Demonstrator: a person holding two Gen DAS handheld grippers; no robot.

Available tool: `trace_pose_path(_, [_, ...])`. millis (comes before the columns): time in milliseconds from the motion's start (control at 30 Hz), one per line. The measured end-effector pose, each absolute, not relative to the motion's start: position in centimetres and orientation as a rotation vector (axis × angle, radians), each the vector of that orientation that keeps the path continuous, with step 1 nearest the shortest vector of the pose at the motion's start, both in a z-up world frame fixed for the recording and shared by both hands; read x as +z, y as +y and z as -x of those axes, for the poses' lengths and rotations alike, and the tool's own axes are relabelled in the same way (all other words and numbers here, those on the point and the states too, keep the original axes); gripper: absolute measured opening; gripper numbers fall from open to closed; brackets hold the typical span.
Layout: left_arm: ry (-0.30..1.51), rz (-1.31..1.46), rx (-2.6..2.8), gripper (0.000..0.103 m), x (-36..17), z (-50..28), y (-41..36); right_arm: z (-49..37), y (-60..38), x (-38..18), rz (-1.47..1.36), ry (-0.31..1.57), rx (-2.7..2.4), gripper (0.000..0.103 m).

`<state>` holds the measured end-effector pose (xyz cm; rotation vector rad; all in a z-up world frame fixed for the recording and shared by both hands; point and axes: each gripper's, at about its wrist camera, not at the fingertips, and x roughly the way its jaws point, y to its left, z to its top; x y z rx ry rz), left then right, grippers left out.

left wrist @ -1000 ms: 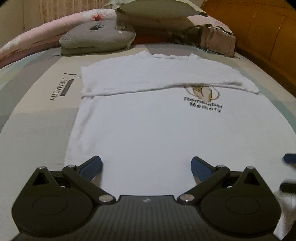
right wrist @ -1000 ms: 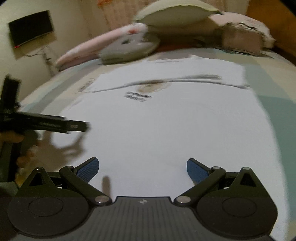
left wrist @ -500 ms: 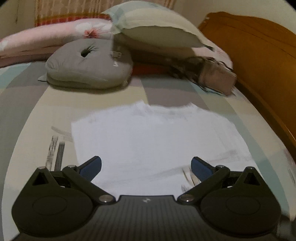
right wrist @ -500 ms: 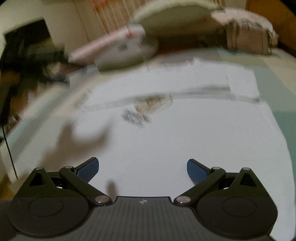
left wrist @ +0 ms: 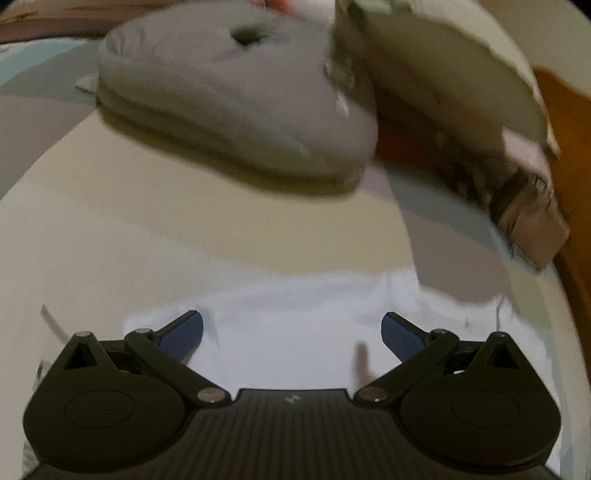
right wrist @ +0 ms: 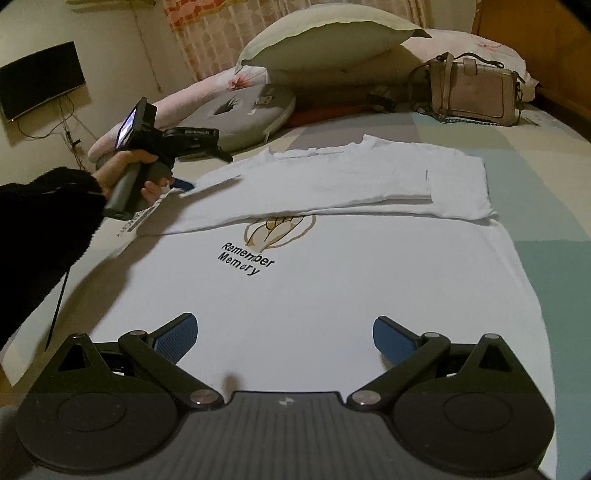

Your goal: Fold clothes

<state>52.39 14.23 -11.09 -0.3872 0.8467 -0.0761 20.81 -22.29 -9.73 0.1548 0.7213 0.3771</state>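
A white T-shirt (right wrist: pixel 332 288) printed "Remember Memory" lies flat on the bed, its sleeves folded across the chest near the collar. In the right wrist view, a hand in a black sleeve (right wrist: pixel 44 229) holds my left gripper (right wrist: pixel 207 171) open at the shirt's far left shoulder corner. The left wrist view shows my left gripper (left wrist: pixel 291 332) low over the shirt's top edge (left wrist: pixel 295 314), nothing between its fingers. My right gripper (right wrist: pixel 284 338) hangs open just above the shirt's lower half, empty.
Beyond the collar lie a grey cushion (right wrist: pixel 243 114), a large pale pillow (right wrist: pixel 328 40) and a beige handbag (right wrist: pixel 476 94). A wooden headboard (right wrist: pixel 535 22) stands far right, and a dark screen (right wrist: pixel 40 79) hangs on the left wall.
My left gripper has swept forward from the shirt's hem to its collar end, close to the grey cushion. My right gripper stays over the lower half; both remain open.
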Motion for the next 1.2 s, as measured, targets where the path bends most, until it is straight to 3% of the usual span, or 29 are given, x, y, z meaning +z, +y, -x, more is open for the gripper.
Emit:
trace_pose_path(133, [0.814, 0.380, 0.010, 0.102, -10.0, -52.4, 13.7, -21.0, -22.6, -9.9, -0.164, 0.729, 0.366, 0.103])
trace_pose_path(333, [0.773, 0.417, -0.291, 0.102, -8.3, -50.5, 9.1, -20.7, -22.8, -9.9, -0.171, 0.730, 0.368, 0.103])
trace_pose_path(533, [0.781, 0.422, -0.446, 0.102, -10.1, -51.8, 4.9, -20.7, -22.9, -10.0, -0.151, 0.740, 0.358, 0.103])
trace_pose_path(767, [0.719, 0.454, -0.243, 0.102, -11.8, -53.1, 5.3, -20.5, -23.1, -9.9, -0.165, 0.742, 0.385, 0.103])
trace_pose_path(1200, [0.747, 0.268, -0.204, 0.102, -2.6, -43.5, 6.4, -20.6, -25.1, -9.8, -0.226, 0.736, 0.315, 0.103])
